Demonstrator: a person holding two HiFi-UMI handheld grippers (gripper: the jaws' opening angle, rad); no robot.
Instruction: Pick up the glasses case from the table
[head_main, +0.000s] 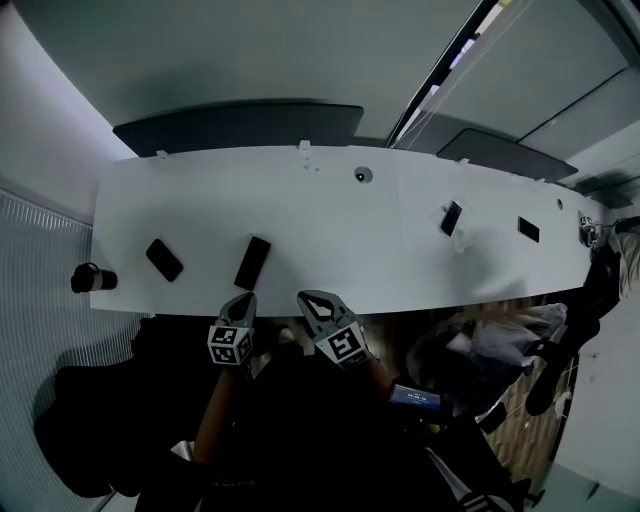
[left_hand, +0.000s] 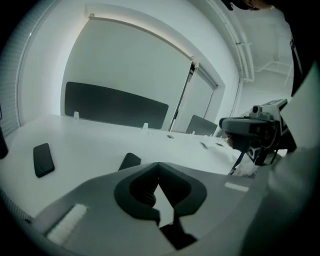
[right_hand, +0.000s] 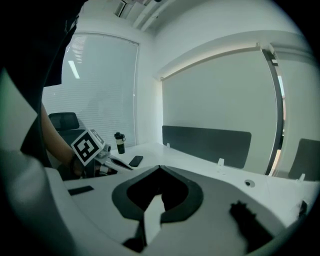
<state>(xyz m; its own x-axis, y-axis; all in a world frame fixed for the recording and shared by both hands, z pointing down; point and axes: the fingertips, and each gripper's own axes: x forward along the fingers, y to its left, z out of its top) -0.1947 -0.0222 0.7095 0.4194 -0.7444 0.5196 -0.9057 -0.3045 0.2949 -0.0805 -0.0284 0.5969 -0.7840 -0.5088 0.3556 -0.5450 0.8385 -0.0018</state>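
Print on show: black-and-white square markers on the cube of each claw. Left claw (head_main: 244, 300) clenched on nothing, tips pressed together, poised at the near edge of the white surface (head_main: 330, 215). Right claw (head_main: 306, 298) clenched and empty as well, close alongside. And there, the glasses case (head_main: 252, 262): flat on the surface, dark, matte, oblong with rounded corners, straight ahead of the left claw's tip, near but apart. Further left, a dark slab like a phone (head_main: 164, 259), then a dark cylindrical bottle (head_main: 93, 278) at the surface's end.
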